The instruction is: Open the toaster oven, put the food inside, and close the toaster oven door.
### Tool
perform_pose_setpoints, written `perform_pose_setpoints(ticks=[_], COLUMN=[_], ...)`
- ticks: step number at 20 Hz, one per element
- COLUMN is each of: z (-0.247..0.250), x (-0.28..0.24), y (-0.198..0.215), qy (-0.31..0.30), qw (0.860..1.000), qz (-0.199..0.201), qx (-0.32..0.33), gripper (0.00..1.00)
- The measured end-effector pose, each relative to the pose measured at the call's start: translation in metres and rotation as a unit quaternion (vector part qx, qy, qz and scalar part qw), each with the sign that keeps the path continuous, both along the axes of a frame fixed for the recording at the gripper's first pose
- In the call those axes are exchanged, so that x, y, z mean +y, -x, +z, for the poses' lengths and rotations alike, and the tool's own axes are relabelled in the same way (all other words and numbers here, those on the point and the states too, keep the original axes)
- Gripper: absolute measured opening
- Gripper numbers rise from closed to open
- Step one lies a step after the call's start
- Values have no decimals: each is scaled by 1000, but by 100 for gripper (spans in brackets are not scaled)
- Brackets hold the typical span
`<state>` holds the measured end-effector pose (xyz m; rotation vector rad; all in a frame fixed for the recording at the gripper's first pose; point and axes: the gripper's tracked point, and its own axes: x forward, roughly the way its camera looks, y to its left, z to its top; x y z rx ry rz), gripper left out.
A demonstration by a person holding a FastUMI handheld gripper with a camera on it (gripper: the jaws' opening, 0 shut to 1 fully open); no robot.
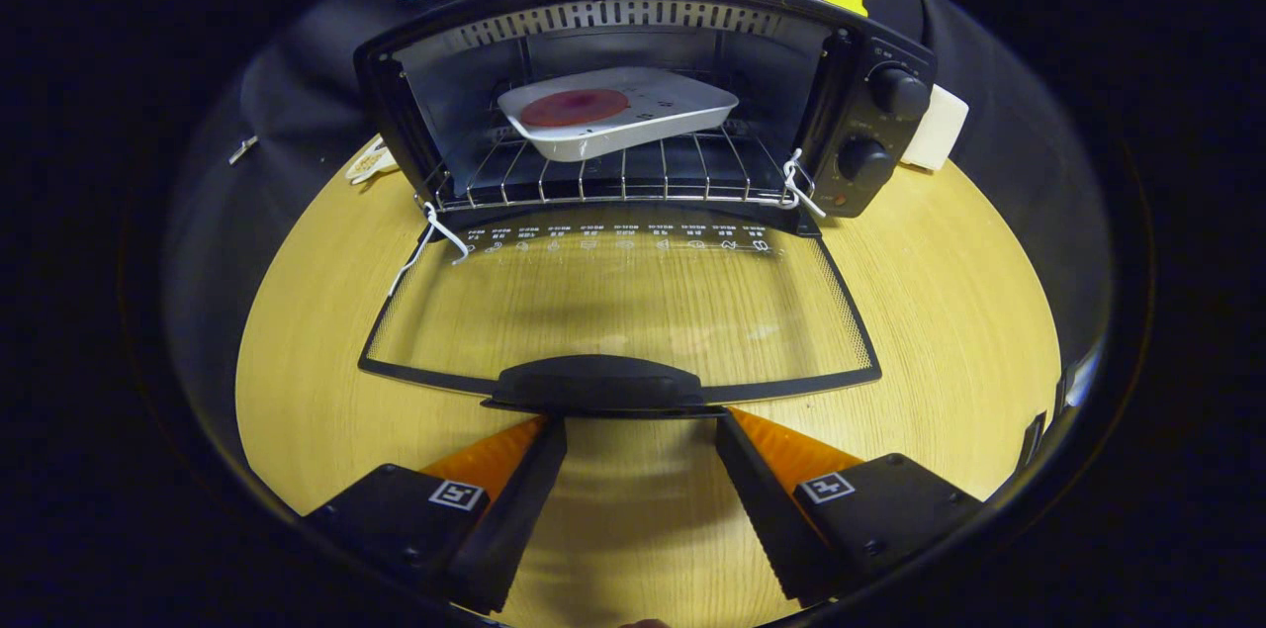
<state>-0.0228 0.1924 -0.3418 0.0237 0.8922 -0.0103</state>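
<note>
1. The gripper (641,425) has its jaws spread wide and holds nothing; bare wood shows between them. The fingertips sit just under the two ends of the door handle (598,383), seemingly ready to lift it.
2. The glass door (623,312) lies folded flat, hinged at the oven's front edge, so the handle marks its free edge nearest the jaws (a swing upward and away looks like the closing move).
3. Beyond the door the toaster oven (643,104) stands open. The food (574,107), a reddish round, lies in a white tray (618,124) on the wire rack (613,175), well inside the mouth, so the loading step looks done and only closing remains.
4. The tray's near corner sits back from the rack's front rail, so the door probably clears it.
5. White cords (435,237) hang at both hinge corners; they may snag.
6. The wooden surface (940,312) lies free either side of the door, giving room to move.
</note>
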Motion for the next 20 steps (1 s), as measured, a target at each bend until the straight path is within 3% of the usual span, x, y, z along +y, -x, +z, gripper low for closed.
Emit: perform_pose_setpoints(ticks=[3, 8, 11, 14, 20], z=[8, 42, 61, 98, 146], x=[0, 0, -5, -21, -32], y=[0, -1, -8, -28, -41], qy=[-10, 7, -24, -29, -18], qw=[1000, 996, 996, 992, 985], qz=[8, 65, 41, 11, 27], qx=[-2, -65, -72, -120, -168], gripper=[100, 100, 100, 100, 100])
